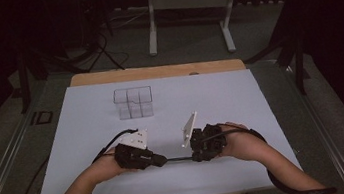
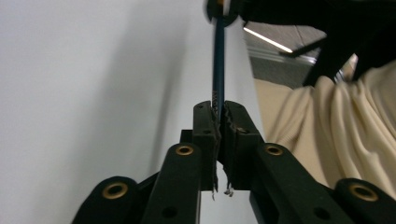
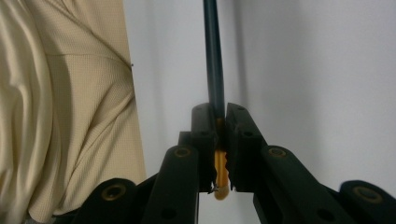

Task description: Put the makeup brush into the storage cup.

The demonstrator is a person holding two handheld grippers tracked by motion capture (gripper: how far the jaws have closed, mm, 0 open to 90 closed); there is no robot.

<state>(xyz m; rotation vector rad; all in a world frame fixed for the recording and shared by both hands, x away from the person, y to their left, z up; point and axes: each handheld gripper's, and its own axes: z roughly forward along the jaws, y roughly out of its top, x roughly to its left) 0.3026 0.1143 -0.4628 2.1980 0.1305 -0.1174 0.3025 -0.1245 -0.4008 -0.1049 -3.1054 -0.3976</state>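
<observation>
Two grippers, one thin dark pen between them, held level just above the white table sheet [image 1: 240, 93] near the person's edge. Left gripper [image 1: 164, 160] has its jaws fully closed on one end of the pen [image 1: 178, 159]; in the left gripper view the dark shaft [image 2: 218, 60] runs straight out from the pinch toward the other gripper. Right gripper [image 1: 194, 156] is clamped just as tight on the opposite end; the right gripper view shows an orange tip [image 3: 221, 179] poking out behind its pads, shaft [image 3: 213, 56] leading away. Both tools face each other along the pen axis, so my read is a pull-apart or push-together move, probably cap on/off; can't tell which piece is the cap. Clear compartment box [image 1: 133, 102] sits well apart, further up the sheet, likely the drop spot afterwards. Grip at both ends keeps the pen from rotating.
</observation>
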